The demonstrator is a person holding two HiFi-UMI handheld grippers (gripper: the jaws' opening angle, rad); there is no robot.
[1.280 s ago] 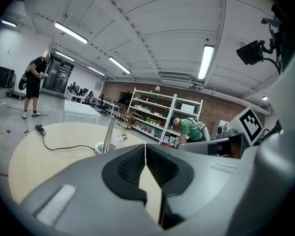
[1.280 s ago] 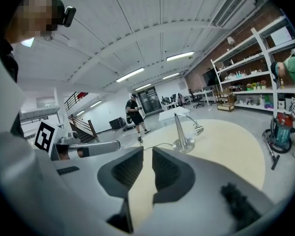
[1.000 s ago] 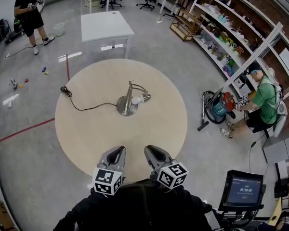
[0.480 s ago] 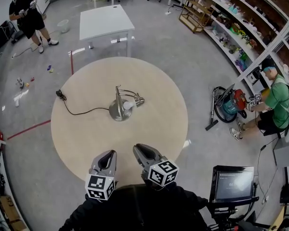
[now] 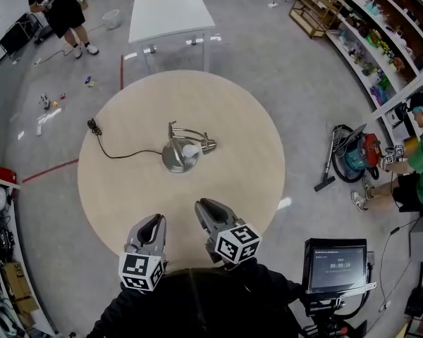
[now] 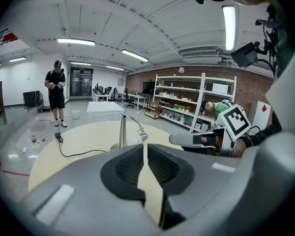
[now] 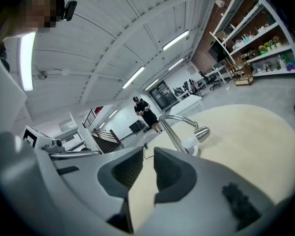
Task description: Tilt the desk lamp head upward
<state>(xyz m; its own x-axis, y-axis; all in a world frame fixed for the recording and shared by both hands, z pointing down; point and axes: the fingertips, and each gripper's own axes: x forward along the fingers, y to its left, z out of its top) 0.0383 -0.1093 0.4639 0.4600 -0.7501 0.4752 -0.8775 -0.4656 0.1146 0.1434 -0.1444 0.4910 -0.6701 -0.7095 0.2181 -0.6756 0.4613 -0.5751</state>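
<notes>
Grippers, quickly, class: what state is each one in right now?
Left gripper: jaws a narrow gap apart, just been opening, nothing between them.
Right gripper: jaws slightly apart, holding nothing.

The right tool (image 7: pixel 148 156) has a smooth, matt grey plastic shell. Its inner pads (image 7: pixel 126 171) are darker, with a fine ribbed texture. The cube (image 5: pixel 237 243) at the tool's back bears matt black-and-white printed squares. Ahead of the tool, the desk lamp (image 5: pixel 178 155) is silvery metal with a soft sheen on stem, base and head, and its bulb (image 5: pixel 191 151) looks frosted white. The black cord (image 5: pixel 120 152) off to the tool's left looks dull and rubbery. The round tabletop (image 5: pixel 233 118) is pale, smooth and matt, like wood laminate. The floor (image 5: pixel 303 83) beyond is grey and glossy.
</notes>
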